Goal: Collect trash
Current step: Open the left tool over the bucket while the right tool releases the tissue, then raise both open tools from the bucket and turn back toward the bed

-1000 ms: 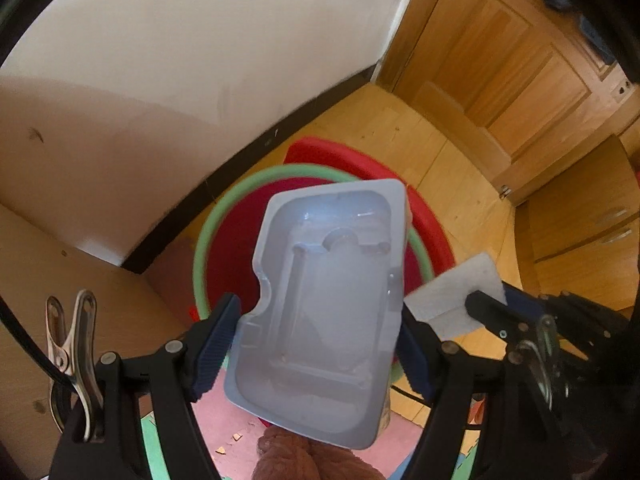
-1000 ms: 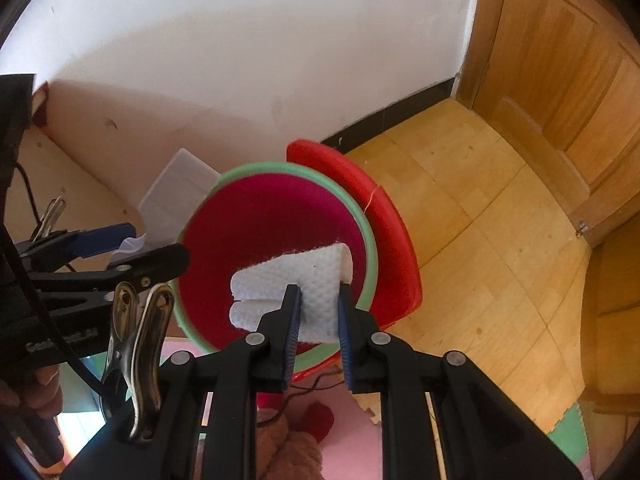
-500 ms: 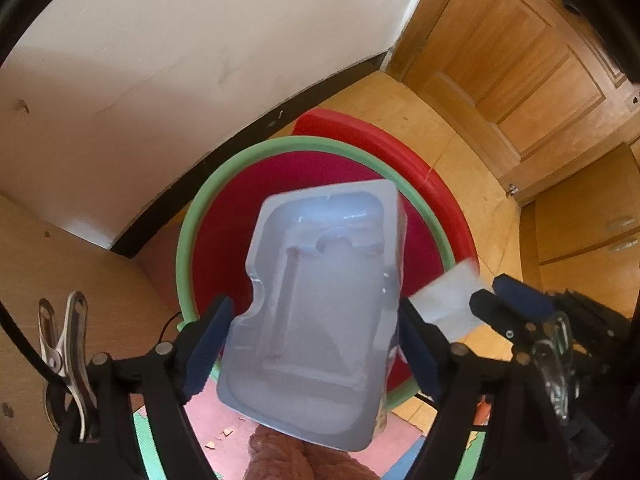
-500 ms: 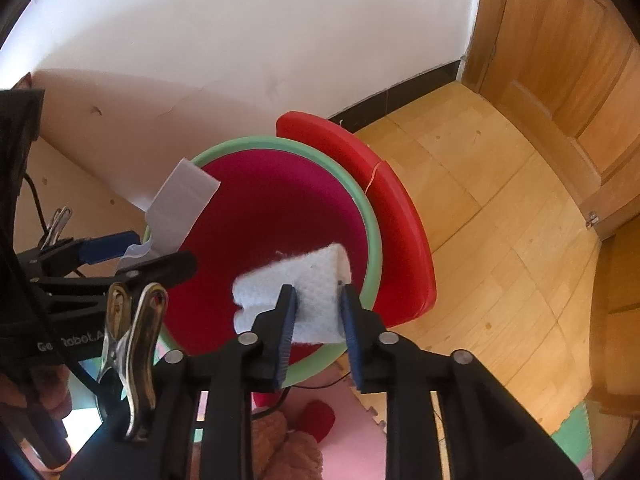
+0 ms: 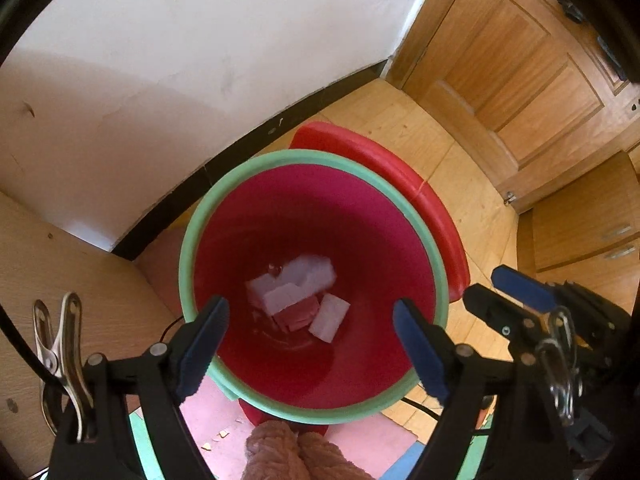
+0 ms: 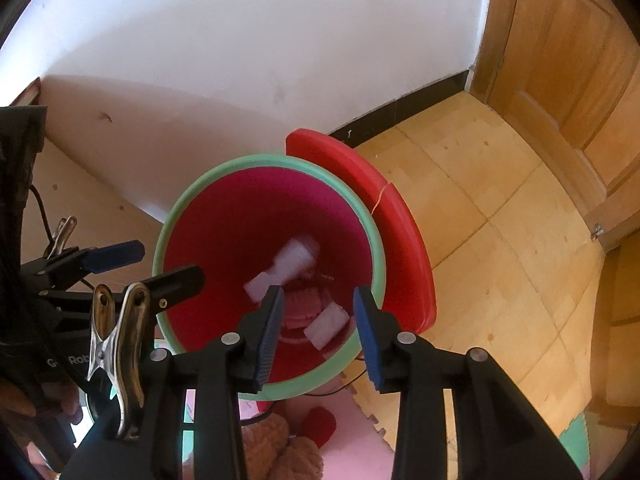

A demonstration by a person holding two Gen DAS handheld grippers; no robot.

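A red trash bin with a green rim point(image 5: 208, 216) point(image 6: 168, 236) stands on the floor below both grippers. At its bottom lie a clear plastic tray point(image 5: 308, 272) point(image 6: 294, 258), a folded white tissue point(image 5: 330, 316) point(image 6: 326, 328) and other white scraps. My left gripper point(image 5: 310, 344) is open and empty above the bin's near rim. My right gripper point(image 6: 318, 332) is open and empty above the bin; it also shows at the right of the left wrist view point(image 5: 512, 300).
The bin's red lid point(image 5: 400, 176) point(image 6: 384, 208) hangs open behind the rim. A white wall with black skirting point(image 5: 256, 136), a wooden door point(image 5: 520, 60) and a wooden cabinet side point(image 5: 60, 264) surround the bin. Foam floor mats point(image 6: 352, 452) lie in front.
Both grippers have opened. The plastic tray left the left gripper and the tissue left the right gripper; both now lie at the bottom of the bin.
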